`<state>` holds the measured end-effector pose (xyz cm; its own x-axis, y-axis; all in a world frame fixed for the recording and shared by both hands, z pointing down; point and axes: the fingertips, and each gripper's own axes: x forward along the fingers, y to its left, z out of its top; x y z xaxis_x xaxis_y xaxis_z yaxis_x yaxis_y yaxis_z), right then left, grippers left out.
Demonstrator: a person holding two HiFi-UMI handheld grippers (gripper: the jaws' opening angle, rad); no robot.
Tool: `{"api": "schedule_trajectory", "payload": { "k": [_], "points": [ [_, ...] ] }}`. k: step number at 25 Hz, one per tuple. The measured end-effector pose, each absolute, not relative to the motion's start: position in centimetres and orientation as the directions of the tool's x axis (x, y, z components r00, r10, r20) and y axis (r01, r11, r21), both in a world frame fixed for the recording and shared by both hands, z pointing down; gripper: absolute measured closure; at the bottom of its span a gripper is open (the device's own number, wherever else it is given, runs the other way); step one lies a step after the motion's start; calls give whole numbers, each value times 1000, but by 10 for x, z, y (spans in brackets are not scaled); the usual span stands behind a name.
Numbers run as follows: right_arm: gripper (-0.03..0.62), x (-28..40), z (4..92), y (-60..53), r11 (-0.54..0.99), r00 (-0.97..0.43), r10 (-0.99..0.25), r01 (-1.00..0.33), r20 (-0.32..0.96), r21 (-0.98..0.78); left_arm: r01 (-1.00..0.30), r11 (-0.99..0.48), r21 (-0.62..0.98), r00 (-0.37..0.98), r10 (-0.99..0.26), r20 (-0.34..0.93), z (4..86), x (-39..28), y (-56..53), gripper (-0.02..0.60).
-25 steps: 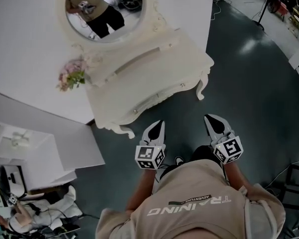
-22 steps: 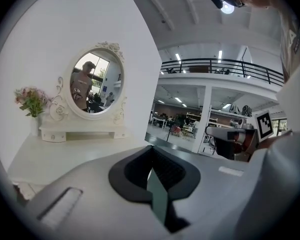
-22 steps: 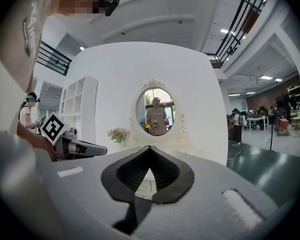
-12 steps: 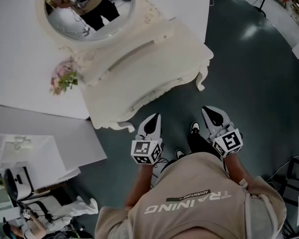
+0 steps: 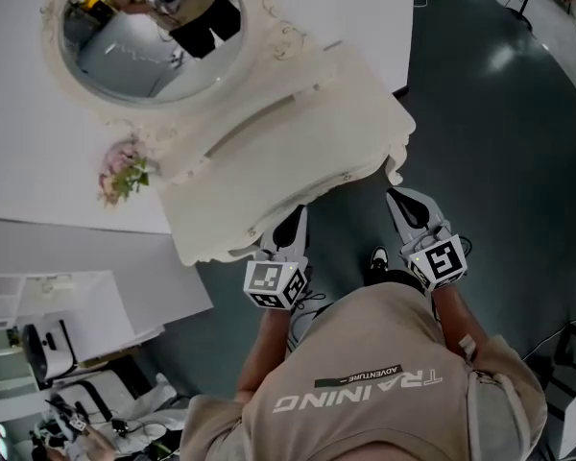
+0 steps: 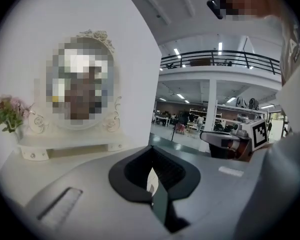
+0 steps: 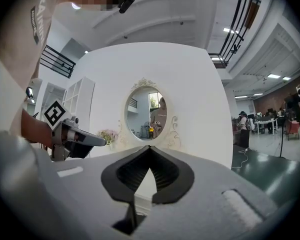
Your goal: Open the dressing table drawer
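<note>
The cream dressing table (image 5: 298, 133) stands ahead with its oval mirror (image 5: 144, 36) against a white wall. Its drawer front (image 5: 319, 186) runs along the near edge and looks shut; a small knob (image 5: 345, 175) shows on it. My left gripper (image 5: 294, 217) is shut and empty, its tip at the table's near edge. To the right my right gripper (image 5: 397, 200) is also shut with nothing in it, just below the table's right front corner. In the left gripper view the left gripper (image 6: 151, 146) points at the mirror shelf (image 6: 65, 145). The right gripper (image 7: 150, 146) faces the mirror (image 7: 150, 115).
Pink flowers (image 5: 123, 174) stand on the table's left end. A white cabinet (image 5: 86, 305) stands at the lower left, with clutter below it. Dark green floor (image 5: 499, 142) lies to the right. The person's feet (image 5: 377, 257) are close to the table's curved leg (image 5: 396, 171).
The person has stepped toward the dressing table. Both grippers have moved forward together and stayed shut; the left one's tip has come up to the table's front edge.
</note>
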<state>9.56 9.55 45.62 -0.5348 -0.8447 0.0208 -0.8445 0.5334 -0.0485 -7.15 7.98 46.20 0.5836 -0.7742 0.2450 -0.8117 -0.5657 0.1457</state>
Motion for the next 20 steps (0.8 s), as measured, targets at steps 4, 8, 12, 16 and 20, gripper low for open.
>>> {"api": "schedule_trajectory", "payload": {
  "k": [4,8,12,16,20],
  "points": [
    [592,107,455,77,561,-561,-827,-828,39,-25,-844,-506,175,536,-808,244,464,-67,61,563],
    [592,116,460,53,594,-594,-802,-804,61,-16,-871,-453,190,489,-835,251,467,-65,49,563],
    [592,116,461,34,614,-615,-786,-788,54,-40,-887,-424,182,460,-843,280,472,-71,44,563],
    [592,105,470,17,632,-635,-770,-772,61,-61,-897,-408,173,442,-844,304,480,-75,30,563],
    [592,95,474,5,646,-648,-757,-762,84,-58,-894,-409,181,446,-842,302,484,-78,11,563]
  ]
}}
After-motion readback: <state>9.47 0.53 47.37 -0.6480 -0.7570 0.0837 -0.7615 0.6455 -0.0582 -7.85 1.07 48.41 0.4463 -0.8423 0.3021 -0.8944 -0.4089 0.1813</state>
